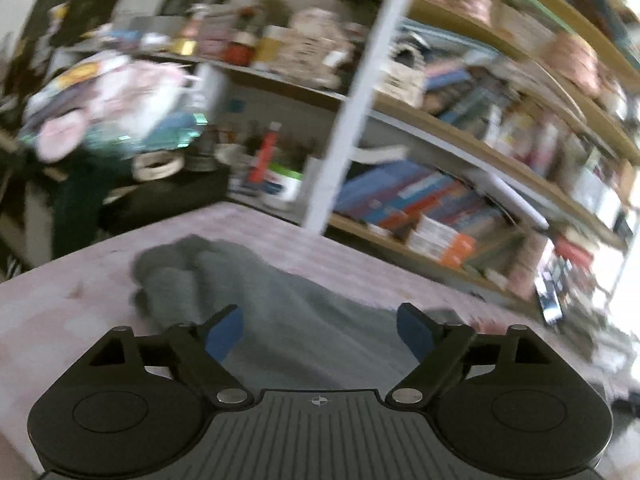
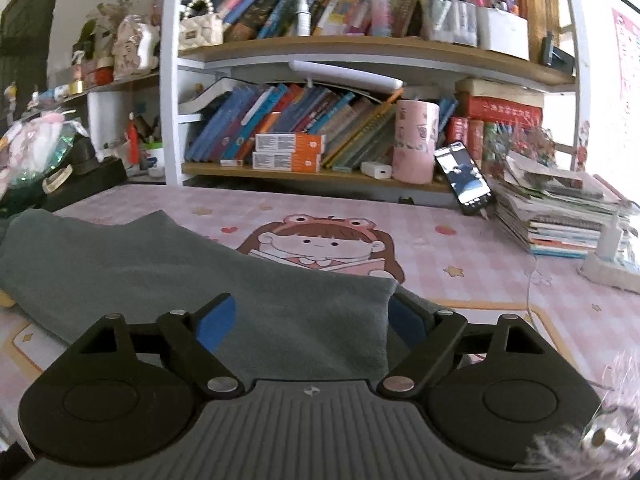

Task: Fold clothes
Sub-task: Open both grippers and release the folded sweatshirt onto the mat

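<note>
A grey garment (image 2: pixel 160 264) lies spread flat on the pink cartoon table mat (image 2: pixel 480 280). Its right edge ends just by the right finger of my right gripper (image 2: pixel 312 312). That gripper hovers low over the cloth with its blue pads (image 2: pixel 216 324) wide apart; nothing is pinched, so it is open. In the blurred left wrist view the same garment (image 1: pixel 224 280) shows bunched folds at its far end on the mat (image 1: pixel 80 300). My left gripper (image 1: pixel 320 320) stands open above it, and its pads (image 1: pixel 226 332) are clear of the cloth.
A crowded bookshelf (image 2: pixel 360 52) runs along the back edge of the table. A phone (image 2: pixel 464 178) leans against it beside a pink roll (image 2: pixel 416 140). A stack of magazines (image 2: pixel 560 208) and a white bottle (image 2: pixel 610 238) sit at right, and dark clutter (image 2: pixel 92 172) at left.
</note>
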`<state>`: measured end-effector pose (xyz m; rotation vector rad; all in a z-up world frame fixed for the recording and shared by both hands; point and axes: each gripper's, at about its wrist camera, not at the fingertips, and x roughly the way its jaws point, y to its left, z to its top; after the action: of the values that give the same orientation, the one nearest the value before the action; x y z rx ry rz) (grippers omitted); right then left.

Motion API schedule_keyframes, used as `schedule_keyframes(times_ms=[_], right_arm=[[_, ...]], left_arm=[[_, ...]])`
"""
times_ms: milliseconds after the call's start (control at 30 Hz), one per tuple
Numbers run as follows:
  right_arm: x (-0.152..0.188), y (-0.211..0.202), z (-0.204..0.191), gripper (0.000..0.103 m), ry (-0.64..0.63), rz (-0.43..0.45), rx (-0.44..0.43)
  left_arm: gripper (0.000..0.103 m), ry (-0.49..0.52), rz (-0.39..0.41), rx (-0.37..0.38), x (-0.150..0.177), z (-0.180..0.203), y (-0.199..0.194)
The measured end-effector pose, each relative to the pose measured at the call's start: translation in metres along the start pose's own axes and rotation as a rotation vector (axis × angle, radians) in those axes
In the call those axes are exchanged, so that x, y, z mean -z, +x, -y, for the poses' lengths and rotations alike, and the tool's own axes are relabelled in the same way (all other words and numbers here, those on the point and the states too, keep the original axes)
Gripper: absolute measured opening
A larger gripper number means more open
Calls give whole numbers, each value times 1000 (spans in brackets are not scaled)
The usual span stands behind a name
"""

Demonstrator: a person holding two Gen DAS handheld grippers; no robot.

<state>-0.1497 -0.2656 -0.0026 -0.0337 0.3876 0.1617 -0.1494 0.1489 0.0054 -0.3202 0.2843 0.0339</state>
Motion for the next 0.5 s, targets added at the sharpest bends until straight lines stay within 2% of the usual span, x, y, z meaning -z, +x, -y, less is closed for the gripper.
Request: schedule_keyframes(times_ms=[67,133,500], right_arm=[[1,2,-2,85,-8,-5,-10],[3,6,-4,86,-15,-16,-14],[7,31,-17,90,-32,-59,-58]], left_arm=[[95,40,-11,3,4,8,2],[96,69,-22,-1,9,13,4],[97,90,-83,-32,22,14,18]])
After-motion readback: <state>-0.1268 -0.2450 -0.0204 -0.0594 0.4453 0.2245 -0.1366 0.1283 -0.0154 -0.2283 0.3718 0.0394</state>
